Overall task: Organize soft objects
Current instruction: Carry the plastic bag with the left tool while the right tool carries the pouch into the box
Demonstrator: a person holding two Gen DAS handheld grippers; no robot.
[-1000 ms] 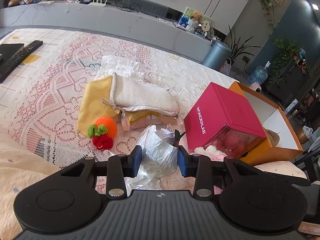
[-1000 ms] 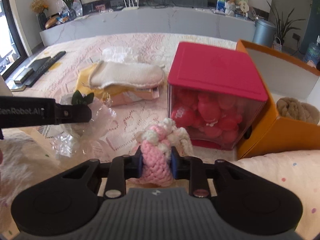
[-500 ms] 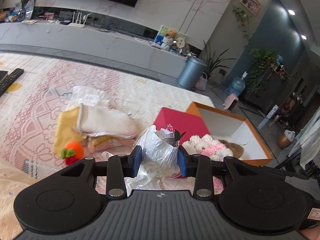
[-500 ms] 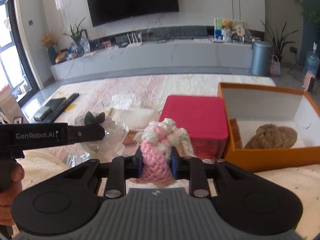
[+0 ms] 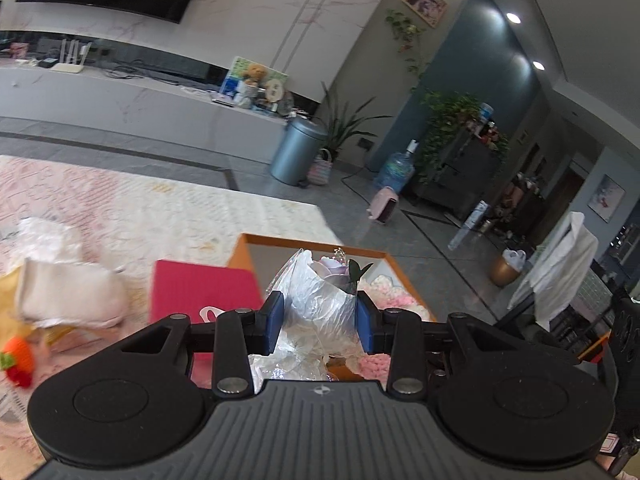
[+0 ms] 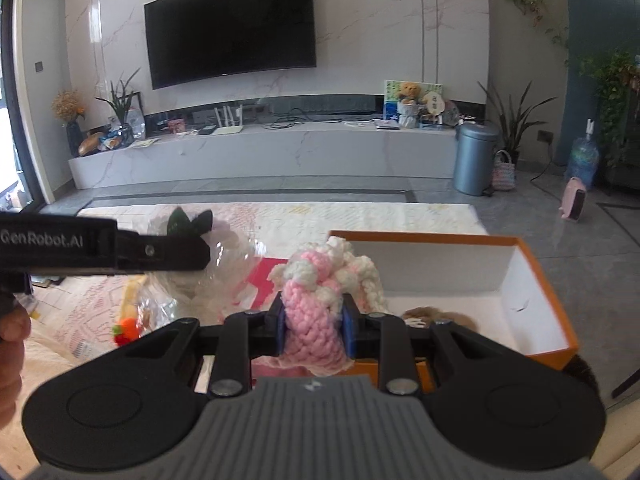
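**Two soft items in the grippers, above the orange box**

**Left wrist view**
- Left gripper [image 5: 319, 322]: clenched on a plastic-wrapped flower [image 5: 320, 300]; both blue pads press into the crinkled clear wrap. A pale lilac bloom and a dark green leaf stand up out of the wrap's top.
- Orange box [image 5: 308, 242]: open, white inside, lying just beyond and below the gripper. The wrapped flower covers much of its opening in this view.
- Pink-and-white knitted piece [image 5: 394, 294]: partly seen to the right of the flower, over the box interior.
- Red box [image 5: 200, 292]: closed lid, touching or just beside the orange box on its left; which one cannot be told.
- Cream fabric pouch [image 5: 64, 292]: lying on the lace-patterned cloth [image 5: 160, 208], left of the red box, blurred.
- Small orange crochet fruit [image 5: 18, 360]: at the left edge, on the cloth.

**Right wrist view**
- Right gripper [image 6: 313, 326]: clamped on the pink-and-white knitted piece [image 6: 316, 312]; the pink braided part sits between the pads, white loops spilling above and to the right.
- Orange box [image 6: 536, 276]: open, directly beyond the gripper. A brown knitted item [image 6: 432, 316] lies on its white floor, mostly hidden behind the gripper.
- Left gripper [image 6: 160, 250]: seen from the side at the left, level with the wrapped flower [image 6: 208, 264], whose leaf shows above it.
- A hand [image 6: 12, 344]: at the left edge, below that gripper.
- Red box [image 6: 260, 284]: a strip visible behind the knitted piece.
- Orange crochet fruit [image 6: 128, 328]: on the cloth, lower left.
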